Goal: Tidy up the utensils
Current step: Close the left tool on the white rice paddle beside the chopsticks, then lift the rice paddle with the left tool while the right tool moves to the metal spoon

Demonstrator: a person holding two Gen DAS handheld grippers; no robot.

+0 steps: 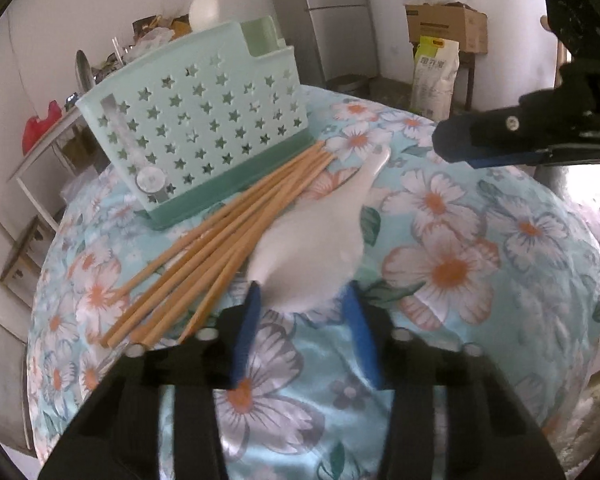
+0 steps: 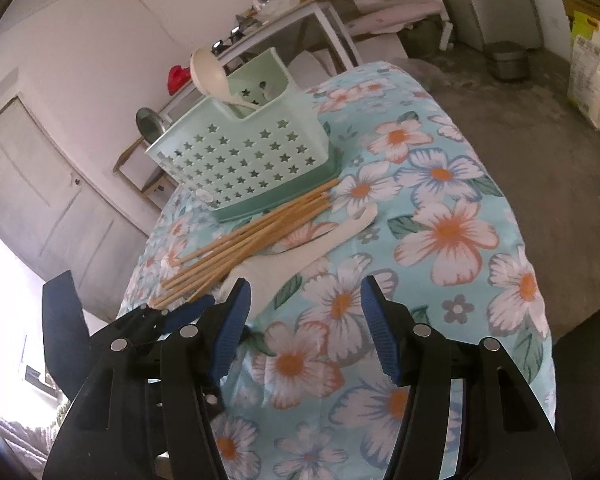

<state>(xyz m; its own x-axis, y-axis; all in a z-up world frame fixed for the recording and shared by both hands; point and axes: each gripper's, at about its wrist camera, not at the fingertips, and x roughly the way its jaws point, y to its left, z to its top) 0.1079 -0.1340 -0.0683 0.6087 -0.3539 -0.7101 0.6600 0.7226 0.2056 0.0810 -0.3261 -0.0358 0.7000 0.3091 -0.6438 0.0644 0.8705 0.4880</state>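
A white rice paddle (image 1: 316,232) lies on the floral tablecloth (image 1: 452,264), its handle pointing at the mint star-hole basket (image 1: 204,120). My left gripper (image 1: 302,292) is shut on the paddle's broad end, a blue pad at each side. Several wooden chopsticks (image 1: 220,232) lie fanned to the paddle's left, against the basket's base. A white ladle (image 2: 210,72) stands in the basket (image 2: 244,152). My right gripper (image 2: 304,308) hovers open over the cloth, nothing between its fingers, short of the paddle (image 2: 324,240) and chopsticks (image 2: 252,236). It also shows in the left wrist view, right gripper (image 1: 460,140).
The table edge (image 2: 540,320) drops off to the right onto grey floor. Beyond stand a cardboard box (image 1: 444,24), a rice bag (image 1: 436,76), a metal bin (image 2: 506,60) and a cluttered side table (image 2: 284,12). A white door (image 2: 40,184) is at the left.
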